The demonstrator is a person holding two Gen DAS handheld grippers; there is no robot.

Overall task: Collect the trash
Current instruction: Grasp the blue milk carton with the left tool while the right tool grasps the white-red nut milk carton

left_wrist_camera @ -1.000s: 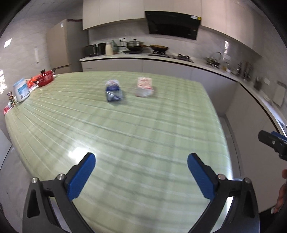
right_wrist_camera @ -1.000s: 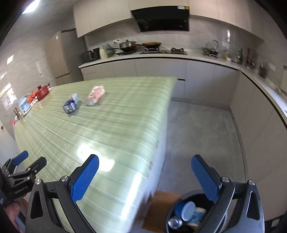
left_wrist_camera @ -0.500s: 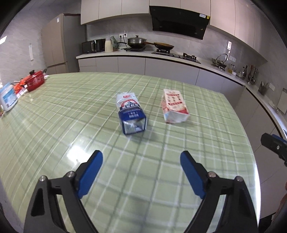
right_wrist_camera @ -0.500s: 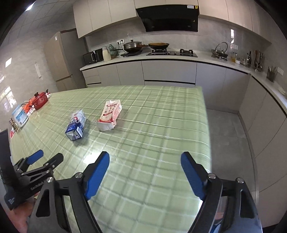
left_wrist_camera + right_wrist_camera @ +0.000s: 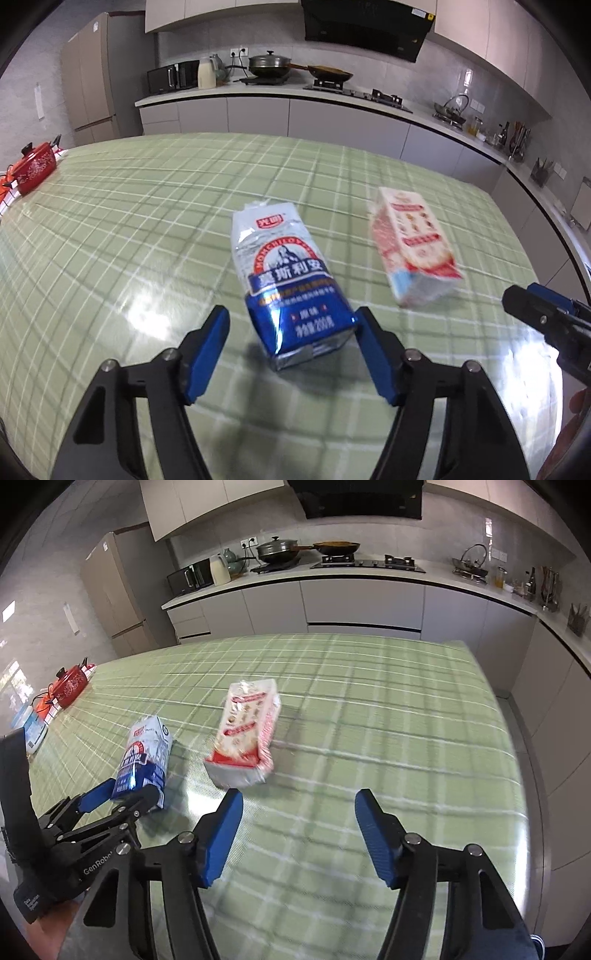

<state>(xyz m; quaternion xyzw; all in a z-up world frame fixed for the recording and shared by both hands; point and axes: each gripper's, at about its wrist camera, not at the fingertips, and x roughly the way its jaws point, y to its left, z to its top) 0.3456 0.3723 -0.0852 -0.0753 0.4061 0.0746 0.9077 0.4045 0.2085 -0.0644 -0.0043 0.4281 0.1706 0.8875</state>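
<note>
Left wrist view showed the left gripper [image 5: 291, 332] low in the frame, its 2 blue pads spread wide on either side of the near end of the blue carton [image 5: 286, 280]. The right pad sat just beside the carton's corner; whether it touched could not be told. Nothing was gripped. The blue carton lay flat at frame center on the green checked table [image 5: 147, 229]. To its right, well apart, the red carton [image 5: 413, 251] lay flat too. The other gripper's tip showed at the right edge.

Right wrist view showed the right gripper [image 5: 299, 819] wide open and empty at the bottom of the frame, above the table. The red carton [image 5: 245, 734] lay just beyond its left pad, above and left of center. The blue carton [image 5: 146, 760] lay at mid left, with the left gripper [image 5: 125, 794] around its near end. A red pot [image 5: 70, 686] stood at the table's far left edge.
</note>
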